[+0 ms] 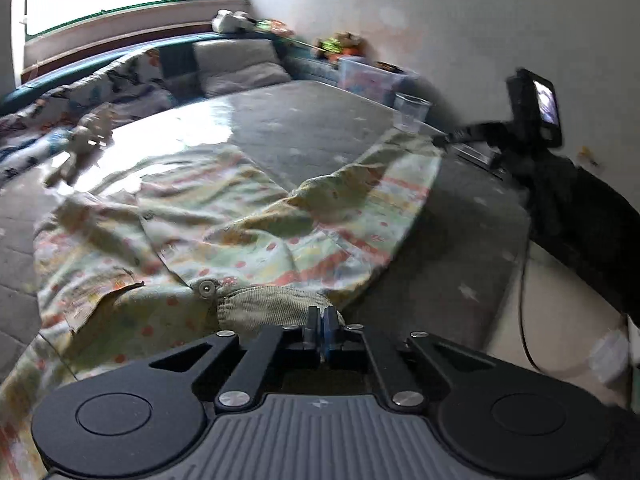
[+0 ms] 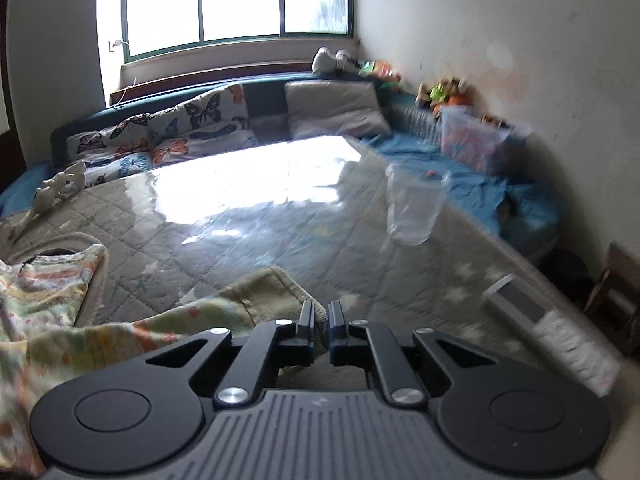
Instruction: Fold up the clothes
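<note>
— Where the quilted grey mattress cover (image 2: 248, 240) catches the glare from the green-framed window (image 2: 240, 4), what lies on it?

— A pale patterned child's garment with ribbed olive cuffs (image 1: 224, 224), spread rumpled across the near side. A clear plastic cup (image 2: 416, 208) stands further off, beside a blue sheet (image 2: 472, 188).

— And the room behind?

— White walls, a butterfly-print cushion (image 2: 168, 132), a grey pillow (image 2: 336, 108), and a clear plastic box of toys (image 2: 472, 140) against the wall.

— What about the grippers?

— The left gripper (image 1: 322, 320) is pinched tight on one ribbed cuff at the garment's near edge. The right gripper (image 2: 321, 316) is nearly closed on another ribbed cuff, lifting it slightly off the cover.

— Anything else nearby?

— A small white toy figure (image 2: 56, 190) lies at the left edge.
</note>
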A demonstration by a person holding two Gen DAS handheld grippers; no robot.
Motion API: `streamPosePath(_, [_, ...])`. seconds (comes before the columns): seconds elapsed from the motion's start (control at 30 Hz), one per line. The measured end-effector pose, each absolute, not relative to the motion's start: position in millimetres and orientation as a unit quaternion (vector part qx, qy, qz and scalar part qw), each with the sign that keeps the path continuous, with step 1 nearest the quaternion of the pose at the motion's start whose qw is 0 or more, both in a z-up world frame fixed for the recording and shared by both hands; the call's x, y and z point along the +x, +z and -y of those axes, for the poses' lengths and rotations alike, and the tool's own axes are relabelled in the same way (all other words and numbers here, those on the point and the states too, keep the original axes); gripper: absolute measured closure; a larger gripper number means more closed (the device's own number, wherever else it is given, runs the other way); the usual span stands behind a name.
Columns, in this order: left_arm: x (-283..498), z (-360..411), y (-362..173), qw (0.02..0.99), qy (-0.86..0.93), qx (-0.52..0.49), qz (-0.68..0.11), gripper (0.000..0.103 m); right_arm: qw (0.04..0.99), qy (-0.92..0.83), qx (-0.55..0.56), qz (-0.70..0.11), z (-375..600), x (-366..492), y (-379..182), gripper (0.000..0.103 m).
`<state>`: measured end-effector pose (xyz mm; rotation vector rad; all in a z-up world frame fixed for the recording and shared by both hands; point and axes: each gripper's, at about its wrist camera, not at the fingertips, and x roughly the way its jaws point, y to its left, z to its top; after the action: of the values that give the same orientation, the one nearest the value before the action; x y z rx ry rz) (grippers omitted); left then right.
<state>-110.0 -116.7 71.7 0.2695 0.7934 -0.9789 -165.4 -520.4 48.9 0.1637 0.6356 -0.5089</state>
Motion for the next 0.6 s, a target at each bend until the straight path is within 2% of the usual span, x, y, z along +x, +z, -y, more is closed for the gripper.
streamPosePath(0.23, [-122.2, 127.2, 47.5, 0.766, -0.478, 0.150, -0.403, 0.099, 0.890, -0.275, 0.051, -0.360, 520.1, -177.1, 31.7, 0.094])
streamPosePath(0.5, [-97.2, 89.5, 77.7, 0.807, -0.435, 0.116, -0.383, 0.093, 0.903, -0.236, 0.029, -0.358, 505.9, -162.9, 49.7, 0.091])
streamPosePath(0.57, [-75.4, 81.2, 76.1, 0.830, -0.387, 0.109, -0.387, 0.087, 0.913, -0.195, 0.037, -0.355, 496.0, -150.1, 56.1, 0.084])
streamPosePath(0.6, [-63.5, 77.6, 74.4, 0.841, -0.361, 0.106, -0.390, 0.080, 0.917, -0.175, 0.041, -0.355, 490.3, -142.2, 57.4, 0.084])
